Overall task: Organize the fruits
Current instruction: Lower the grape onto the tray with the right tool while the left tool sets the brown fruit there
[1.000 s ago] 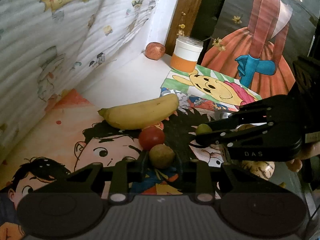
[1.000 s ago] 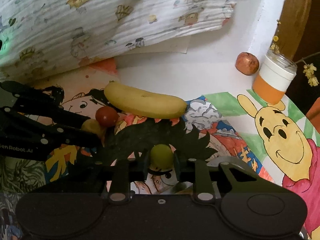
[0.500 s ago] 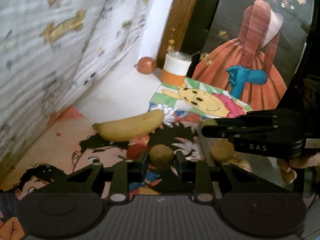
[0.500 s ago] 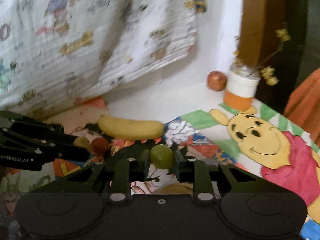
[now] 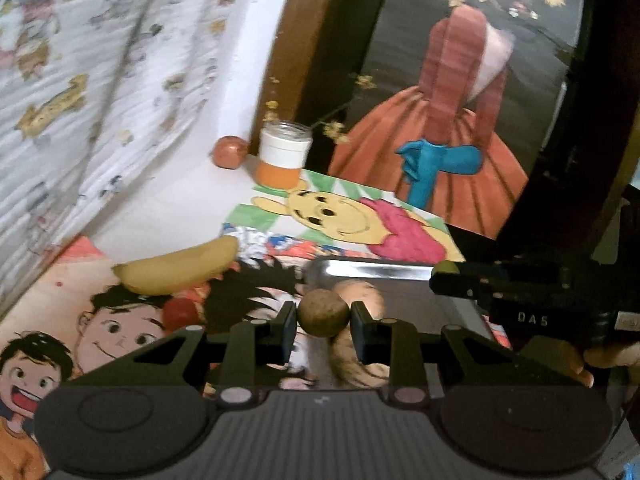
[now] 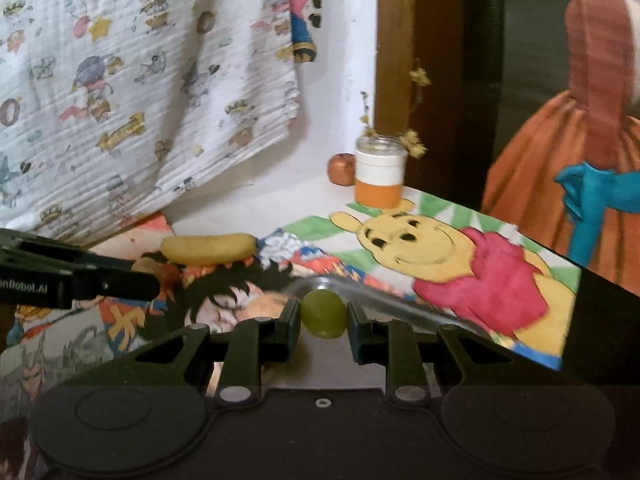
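Observation:
My left gripper [image 5: 323, 318] is shut on a small round brown fruit [image 5: 322, 312], held above the near left part of a shiny metal tray [image 5: 372, 270] that holds pale brown fruits [image 5: 366, 300]. My right gripper [image 6: 323, 316] is shut on a green grape [image 6: 323, 314] over the tray's rim [image 6: 360, 294]; the grape also shows at the right gripper's tip in the left wrist view [image 5: 447, 268]. A yellow banana [image 5: 176, 266] and a red tomato [image 5: 180, 312] lie on the cartoon mat to the left.
A white and orange jar [image 5: 283, 154] with dried flowers and a reddish round fruit [image 5: 229, 152] stand at the back by the wall. A printed cloth [image 6: 132, 80] hangs on the left. A Winnie the Pooh drawing [image 6: 432, 248] lies behind the tray.
Both grippers have lifted off the mat with their fruits and moved right, over the metal tray. The banana and tomato stay where they were.

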A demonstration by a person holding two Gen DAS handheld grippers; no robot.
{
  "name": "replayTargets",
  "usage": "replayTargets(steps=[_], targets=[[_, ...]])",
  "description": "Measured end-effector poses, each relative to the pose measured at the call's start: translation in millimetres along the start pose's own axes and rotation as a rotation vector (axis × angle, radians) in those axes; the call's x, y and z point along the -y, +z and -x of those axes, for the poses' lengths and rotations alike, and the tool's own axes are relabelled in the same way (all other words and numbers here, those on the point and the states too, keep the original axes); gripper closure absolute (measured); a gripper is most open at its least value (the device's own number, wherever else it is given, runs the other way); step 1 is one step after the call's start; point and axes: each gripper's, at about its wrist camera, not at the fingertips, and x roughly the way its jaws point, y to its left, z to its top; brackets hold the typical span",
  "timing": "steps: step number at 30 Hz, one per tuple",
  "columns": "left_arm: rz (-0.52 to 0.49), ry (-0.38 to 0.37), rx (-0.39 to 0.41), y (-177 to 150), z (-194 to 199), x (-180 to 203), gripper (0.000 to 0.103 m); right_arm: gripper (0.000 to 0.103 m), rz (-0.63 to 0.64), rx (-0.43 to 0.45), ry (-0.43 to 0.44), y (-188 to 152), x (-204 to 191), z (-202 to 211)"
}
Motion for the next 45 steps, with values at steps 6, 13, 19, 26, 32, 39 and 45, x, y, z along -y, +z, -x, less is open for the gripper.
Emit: replayTargets(steps=[6, 13, 19, 26, 32, 39, 45], targets=[[-0.050, -0.051, -0.026, -17, 6, 27, 0.071, 0.076, -0.022, 0.002, -0.019, -33, 1, 38], [-0.094, -0.096, -0.082, -40, 7, 51, 0.071, 0.076, -0.048, 0.003, -0.029, -73, -10, 72], [-0.122, -0.116, -0.126, -56, 6, 66, 0.071, 0.076, -0.079, 0.013, -0.033, -101, -24, 95], [-0.164, -0.123, -0.161, -68, 4, 81, 0.071, 0.076, -0.060, 0.035, -0.077, -118, -36, 109], [-0.207, -0.093, -0.184, -73, 0, 91, 0.071, 0.076, -0.067, 0.035, -0.087, -132, -39, 109], [-0.239, -0.078, -0.215, -79, -6, 97, 0.071, 0.076, -0.073, 0.034, -0.077, -140, -41, 109], [-0.256, -0.062, -0.219, -80, -7, 97, 0.071, 0.076, -0.048, 0.003, -0.080, -138, -47, 107]])
